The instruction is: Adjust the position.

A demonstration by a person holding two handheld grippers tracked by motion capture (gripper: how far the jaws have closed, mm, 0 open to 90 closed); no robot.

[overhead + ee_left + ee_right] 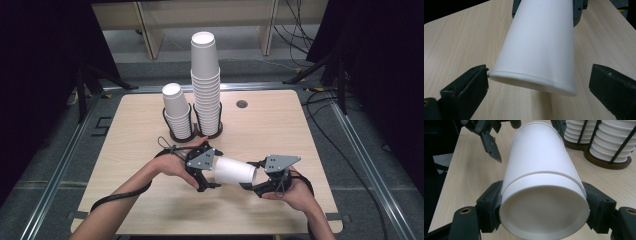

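While the high view takes in the whole wooden worktop [150, 120], it shows the white paper cup [235, 171] only as a short tube lying on its side in the air between the two hands, above the near half of the worktop. The right gripper view adds what that view leaves out: the right claw [544, 205] grips the cup near its base, a jaw pressed against each side, with the recessed bottom facing the camera, and a raised seam runs around the wall like the rim of a second cup nested over the first. The left gripper view looks at the other end. There the left claw [534, 82] stands wide around the cup's open rim: the jaw at the left of that view just touches the rolled lip, while the jaw at the right stands clear of it, so nothing is pinched.

Behind the hands, the high view shows two stacks of upside-down paper cups side by side in a dark wire holder [196, 131], the tall stack [205, 80] well above the short stack [176, 111]; the right gripper view catches only their lower rings and the wooden base.

The left hand [175, 162] comes in from the lower left and points its claw to the right. The right hand [292, 192] comes up from the bottom edge, its claw pointing left.
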